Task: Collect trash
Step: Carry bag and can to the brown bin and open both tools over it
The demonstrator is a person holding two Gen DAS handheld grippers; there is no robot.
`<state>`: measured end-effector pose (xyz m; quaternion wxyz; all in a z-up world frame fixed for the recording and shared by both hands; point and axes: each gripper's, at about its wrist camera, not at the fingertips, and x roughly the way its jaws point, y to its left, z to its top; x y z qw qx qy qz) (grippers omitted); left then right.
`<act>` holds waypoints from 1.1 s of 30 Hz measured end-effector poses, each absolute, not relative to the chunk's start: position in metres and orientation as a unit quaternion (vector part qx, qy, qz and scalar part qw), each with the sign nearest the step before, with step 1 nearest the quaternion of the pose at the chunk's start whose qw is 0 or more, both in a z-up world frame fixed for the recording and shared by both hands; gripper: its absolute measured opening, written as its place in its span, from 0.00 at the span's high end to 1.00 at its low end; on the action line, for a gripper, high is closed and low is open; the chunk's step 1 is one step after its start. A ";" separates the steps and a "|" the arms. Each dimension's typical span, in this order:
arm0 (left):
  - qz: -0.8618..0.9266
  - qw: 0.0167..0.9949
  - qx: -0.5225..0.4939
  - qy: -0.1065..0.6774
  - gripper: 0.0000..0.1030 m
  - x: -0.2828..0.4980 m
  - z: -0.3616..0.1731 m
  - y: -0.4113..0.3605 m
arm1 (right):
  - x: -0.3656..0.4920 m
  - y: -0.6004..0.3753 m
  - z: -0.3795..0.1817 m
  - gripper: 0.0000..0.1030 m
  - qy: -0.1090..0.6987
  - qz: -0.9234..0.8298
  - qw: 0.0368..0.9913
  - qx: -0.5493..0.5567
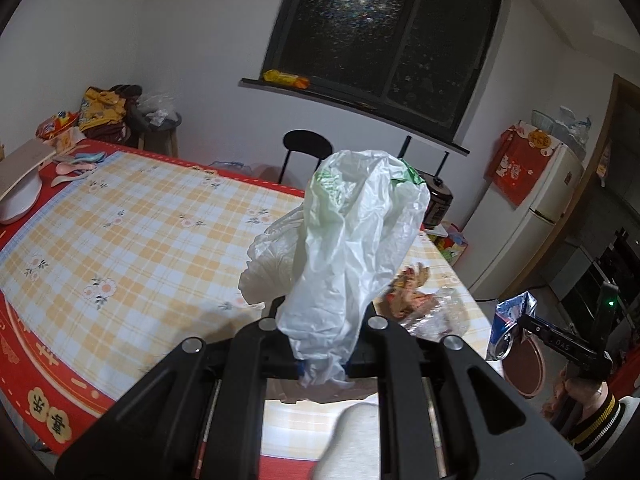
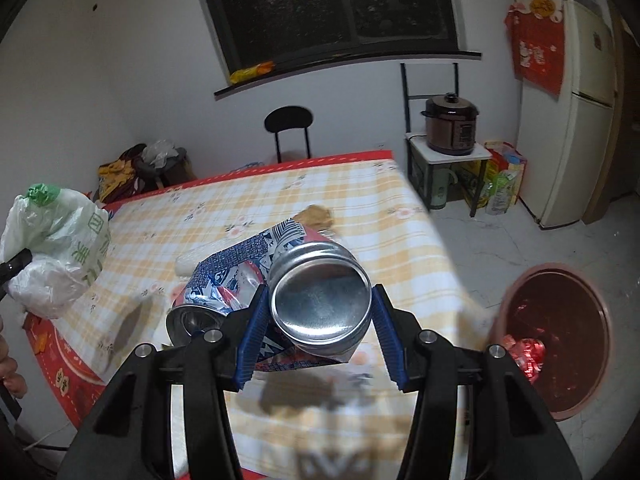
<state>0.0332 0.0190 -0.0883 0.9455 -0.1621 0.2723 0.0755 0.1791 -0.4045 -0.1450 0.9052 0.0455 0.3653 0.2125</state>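
Observation:
My left gripper [image 1: 324, 364] is shut on a crumpled white plastic bag [image 1: 352, 240] with green print, which stands up above the table; the same bag [image 2: 56, 248] shows at the left of the right wrist view. My right gripper [image 2: 320, 320] is shut on a crushed blue-and-white drink can [image 2: 320, 304], its blue pads against the can's sides, held over the table's right part. In the left wrist view, the right gripper [image 1: 560, 340] and the can [image 1: 510, 328] hang beyond the table's right edge. A pink trash bin [image 2: 552, 268] stands on the floor to the right, with red foil [image 2: 524, 356] inside.
The table [image 1: 140, 240] has a yellow checked cloth with a red border. Crumpled wrappers [image 1: 412, 292] and clear plastic [image 1: 440, 316] lie near its right edge. A bowl [image 1: 20, 196] and spoons sit far left. A black chair [image 2: 288, 120], a rice cooker [image 2: 450, 124] and a fridge [image 2: 580, 120] stand behind.

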 end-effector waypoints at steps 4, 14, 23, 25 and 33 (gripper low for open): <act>0.053 0.949 -0.149 0.273 0.85 0.051 -0.078 -0.028 | 0.182 -0.462 -0.138 0.51 0.352 0.192 0.913 0.068; -0.104 0.938 -0.101 0.315 0.85 0.135 -0.076 -0.198 | 0.168 -0.627 -0.127 0.51 0.318 0.104 0.933 0.128; -0.248 0.869 -0.103 0.416 0.85 0.235 -0.140 -0.370 | 0.135 -0.751 -0.140 0.51 0.315 0.008 0.936 0.157; -0.263 0.855 -0.100 0.436 0.84 0.252 -0.158 -0.401 | 0.126 -0.773 -0.142 0.51 0.317 -0.014 0.935 0.159; -0.271 0.849 -0.082 0.446 0.23 0.284 -0.184 -0.470 | 0.110 -0.829 -0.152 0.51 0.324 -0.065 0.929 0.165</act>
